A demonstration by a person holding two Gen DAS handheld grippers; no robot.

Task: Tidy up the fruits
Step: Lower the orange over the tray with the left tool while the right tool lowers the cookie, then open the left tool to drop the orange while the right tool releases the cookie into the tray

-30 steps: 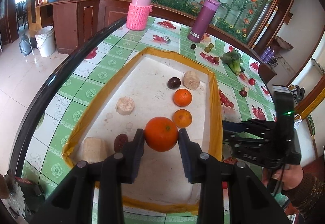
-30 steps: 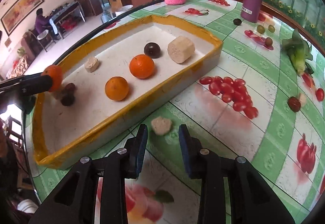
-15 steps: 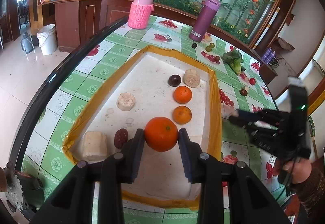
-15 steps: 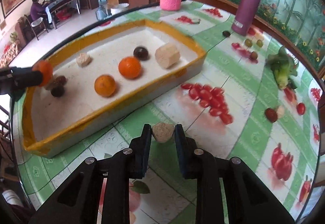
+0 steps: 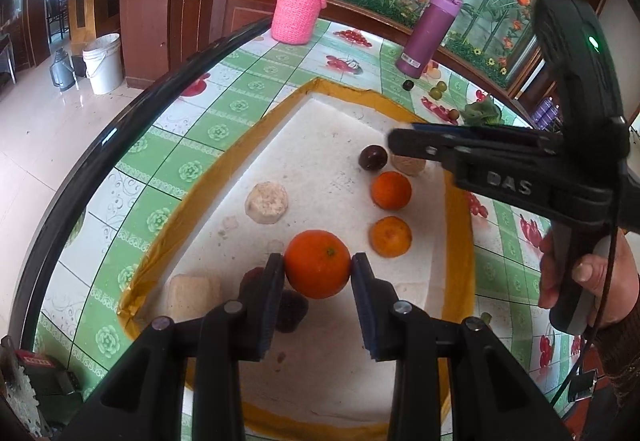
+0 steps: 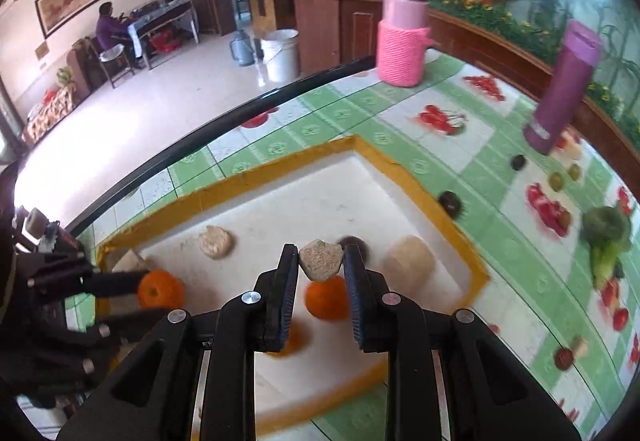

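My left gripper [image 5: 318, 269] is shut on a large orange [image 5: 317, 269], held low over the near part of a white tray with a yellow rim [image 5: 256, 145]. In the tray lie two smaller oranges [image 5: 391, 190] [image 5: 390, 236], a dark plum [image 5: 372, 157], a round beige piece [image 5: 266, 197] and a beige block [image 5: 194, 297]. My right gripper [image 6: 321, 261] is shut on a small beige chunk [image 6: 321, 259] and hangs above the tray [image 6: 280, 169], over an orange [image 6: 326, 297]. In the left wrist view the right gripper [image 5: 396, 141] reaches in from the right.
A pink knitted jar [image 6: 404, 45] and a purple bottle [image 6: 560, 89] stand at the back of the fruit-print tablecloth. A dark fruit [image 6: 450, 203], small green fruits [image 6: 556, 181] and a leafy vegetable [image 6: 606, 237] lie right of the tray. The table's black edge [image 5: 120, 129] runs along the left.
The right gripper closed on the beige chunk on the tablecloth, lifted it and carried it left over the tray. The left gripper kept its hold on the orange and barely moved.
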